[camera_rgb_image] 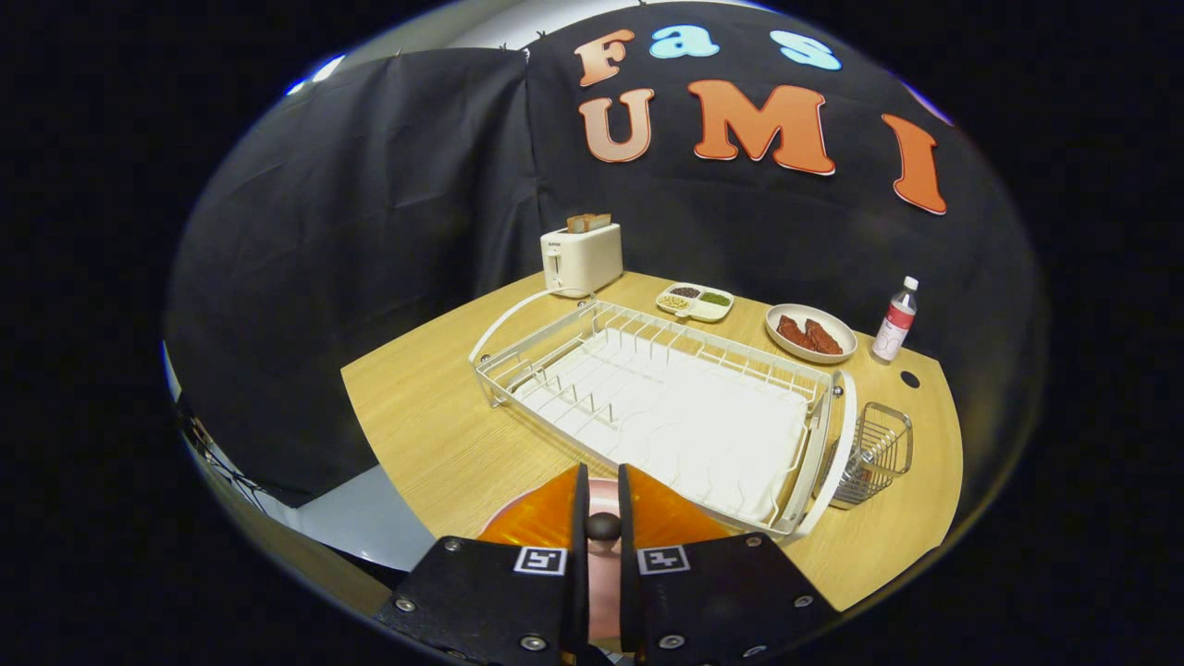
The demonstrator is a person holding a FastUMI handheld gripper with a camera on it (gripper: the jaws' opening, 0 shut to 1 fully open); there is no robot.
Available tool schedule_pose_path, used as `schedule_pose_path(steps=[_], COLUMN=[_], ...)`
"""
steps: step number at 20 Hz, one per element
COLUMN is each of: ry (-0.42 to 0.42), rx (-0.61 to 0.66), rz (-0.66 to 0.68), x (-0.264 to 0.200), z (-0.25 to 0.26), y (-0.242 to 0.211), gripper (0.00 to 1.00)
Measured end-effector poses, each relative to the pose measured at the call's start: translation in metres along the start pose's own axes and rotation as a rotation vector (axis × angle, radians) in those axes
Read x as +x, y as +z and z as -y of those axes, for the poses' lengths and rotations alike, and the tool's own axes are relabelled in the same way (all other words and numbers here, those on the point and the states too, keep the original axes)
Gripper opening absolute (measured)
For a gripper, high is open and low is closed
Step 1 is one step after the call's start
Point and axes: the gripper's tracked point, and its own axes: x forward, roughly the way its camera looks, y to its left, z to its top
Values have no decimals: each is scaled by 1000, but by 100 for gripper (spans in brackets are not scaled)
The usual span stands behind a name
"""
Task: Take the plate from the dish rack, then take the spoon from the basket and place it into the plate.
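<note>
My gripper (602,476) hangs low over the near edge of the table, its two black fingers (580,518) standing close together. A pale pink spoon (603,495) is pinched between them, with a dark round knob across the gap. Right under the fingers an orange plate (529,523) lies flat on the wood, in front of the white dish rack (647,326). The rack's slots stand bare. A wire basket (874,453) hangs on the rack's right end, beyond the fingers to the right.
A white toaster (581,259) with bread stands at the back of the wooden table (425,416). Behind the rack are a divided condiment dish (696,302), a bowl of brown meat (810,333) and a small bottle (894,319).
</note>
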Motion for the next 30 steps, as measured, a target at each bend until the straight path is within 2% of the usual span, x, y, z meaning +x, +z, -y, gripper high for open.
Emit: schedule_pose_path(steps=[5, 11, 16, 19, 22, 27, 30], ry=[-19, -85, -108, -141, -186, -284, -389], rx=[71, 151, 173, 175, 171, 133, 83], rz=[-56, -137, -145, -106, -25, 173, 302], x=[-17, -22, -22, -30, -40, -73, -100], z=[14, 31, 38, 49, 65, 98, 125], y=[-27, -66, -65, -44, -3, 85, 133], gripper=[15, 18, 20, 23, 30, 51, 61])
